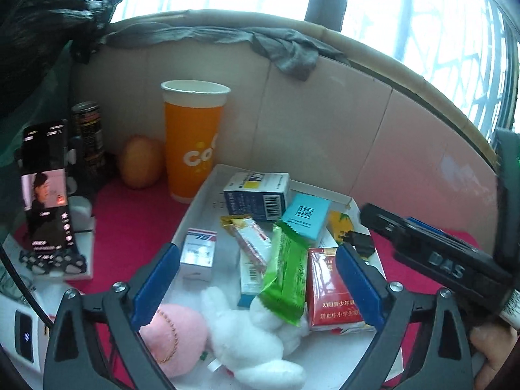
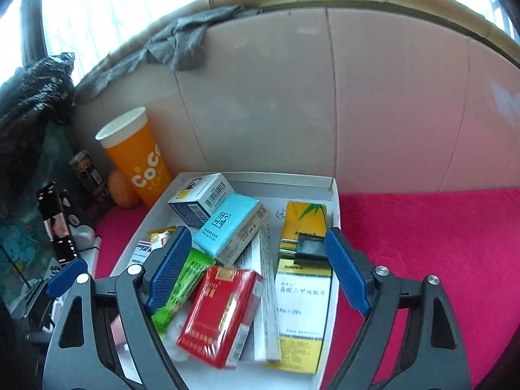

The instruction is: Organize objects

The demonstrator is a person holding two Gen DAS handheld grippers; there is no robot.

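A white tray [image 1: 198, 201] on the red cloth holds several items: a blue-and-white medicine box [image 1: 256, 195], a teal box [image 1: 304, 219], a green snack wrapper [image 1: 286, 273], a red cigarette pack [image 1: 328, 292], and a white and pink plush toy [image 1: 247, 334]. My left gripper [image 1: 256, 279] is open and empty just above these. In the right wrist view my right gripper [image 2: 256, 269] is open and empty over the same tray [image 2: 331, 191], above the red cigarette pack [image 2: 221, 315], with a yellow-and-white medicine box [image 2: 302, 305] beside it.
An orange paper cup [image 1: 193, 143], a yellowish fruit [image 1: 141, 162], a dark can [image 1: 89, 136] and a phone on a stand [image 1: 47, 191] stand left of the tray. A cardboard wall [image 1: 325, 136] backs the table. Red cloth [image 2: 438, 243] lies right of the tray.
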